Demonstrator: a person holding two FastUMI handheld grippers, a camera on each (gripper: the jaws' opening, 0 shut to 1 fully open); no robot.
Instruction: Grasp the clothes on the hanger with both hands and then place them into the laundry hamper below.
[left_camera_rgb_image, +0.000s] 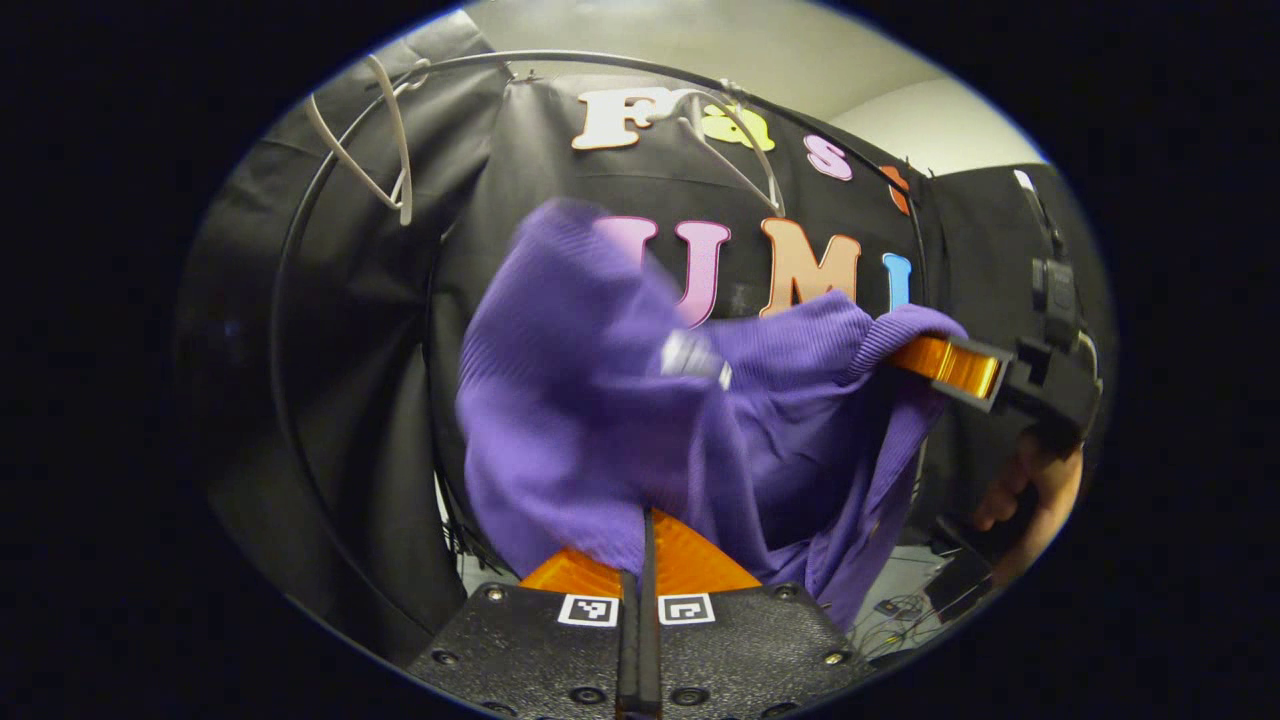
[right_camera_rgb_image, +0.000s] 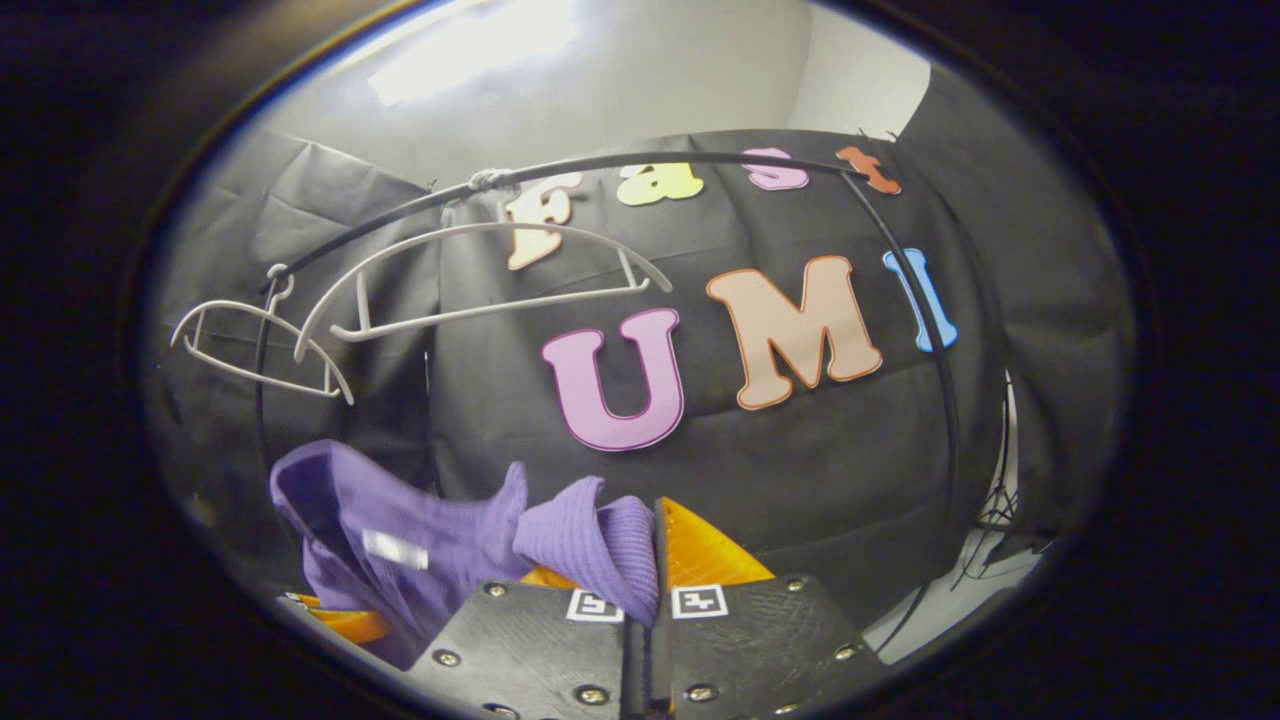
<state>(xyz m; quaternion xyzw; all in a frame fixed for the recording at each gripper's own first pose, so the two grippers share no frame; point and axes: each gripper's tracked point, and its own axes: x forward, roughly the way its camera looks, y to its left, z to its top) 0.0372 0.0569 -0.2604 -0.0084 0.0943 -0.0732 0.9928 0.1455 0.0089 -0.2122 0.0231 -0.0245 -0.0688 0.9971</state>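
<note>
A purple ribbed garment (left_camera_rgb_image: 600, 420) hangs in the air between my two grippers, off its hanger. My left gripper (left_camera_rgb_image: 645, 540) is shut on the cloth's lower edge. The right gripper (left_camera_rgb_image: 935, 362) pinches the other end at the right of the left gripper view, with a hand (left_camera_rgb_image: 1040, 490) below it. In the right gripper view my right gripper (right_camera_rgb_image: 655, 560) is shut on a fold of the purple garment (right_camera_rgb_image: 420, 540), which sags to the left. Two bare white hangers (right_camera_rgb_image: 480, 275) hang on the black rail (right_camera_rgb_image: 700, 160) above.
The curved black rail (left_camera_rgb_image: 330, 190) runs overhead with a white hanger (left_camera_rgb_image: 385, 150) at its left and another white hanger (left_camera_rgb_image: 735, 140) further right. Black cloth walls stand behind. Cables (left_camera_rgb_image: 900, 610) lie on the pale floor at lower right.
</note>
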